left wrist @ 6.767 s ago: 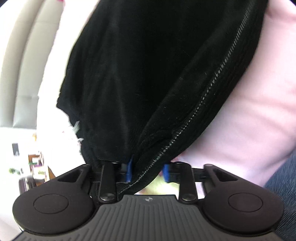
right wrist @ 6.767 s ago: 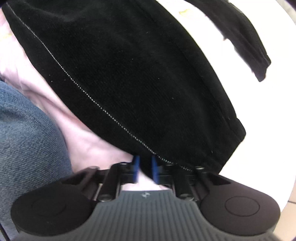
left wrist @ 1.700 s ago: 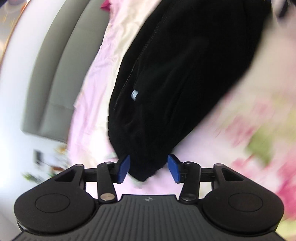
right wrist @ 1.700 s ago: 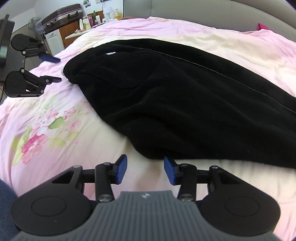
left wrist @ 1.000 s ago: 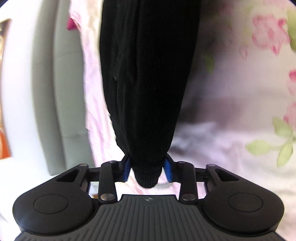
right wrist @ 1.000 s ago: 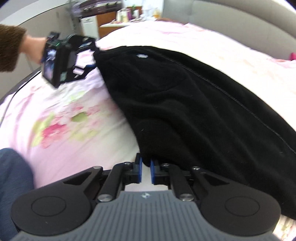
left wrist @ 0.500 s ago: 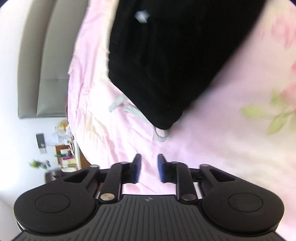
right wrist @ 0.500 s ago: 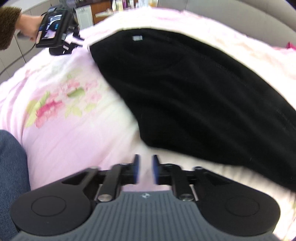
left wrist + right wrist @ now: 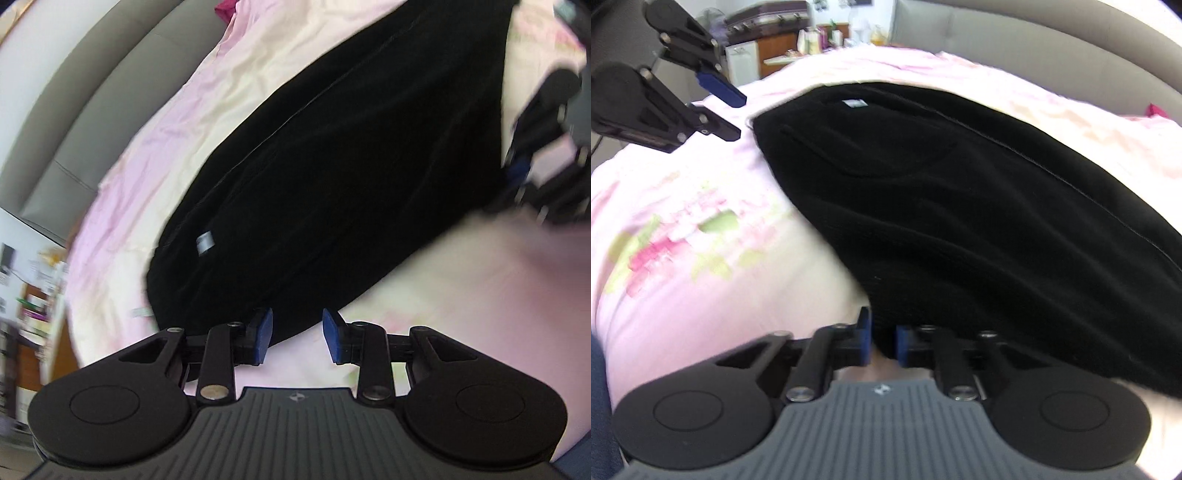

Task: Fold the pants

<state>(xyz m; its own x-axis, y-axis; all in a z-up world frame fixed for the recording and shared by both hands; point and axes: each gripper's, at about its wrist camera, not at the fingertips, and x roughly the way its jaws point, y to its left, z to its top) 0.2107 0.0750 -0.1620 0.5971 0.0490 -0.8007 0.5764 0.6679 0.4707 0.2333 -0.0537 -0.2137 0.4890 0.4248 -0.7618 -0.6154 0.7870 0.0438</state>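
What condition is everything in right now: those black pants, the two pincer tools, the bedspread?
black pants: lying folded lengthwise on the bed, label facing up.
left gripper: jaws apart and opening, gripping nothing; pants edge just beyond its tips.
right gripper: jaws closing on the near edge of the pants, cloth between the pads.
pink floral bedspread: spread under the pants, slightly rumpled.
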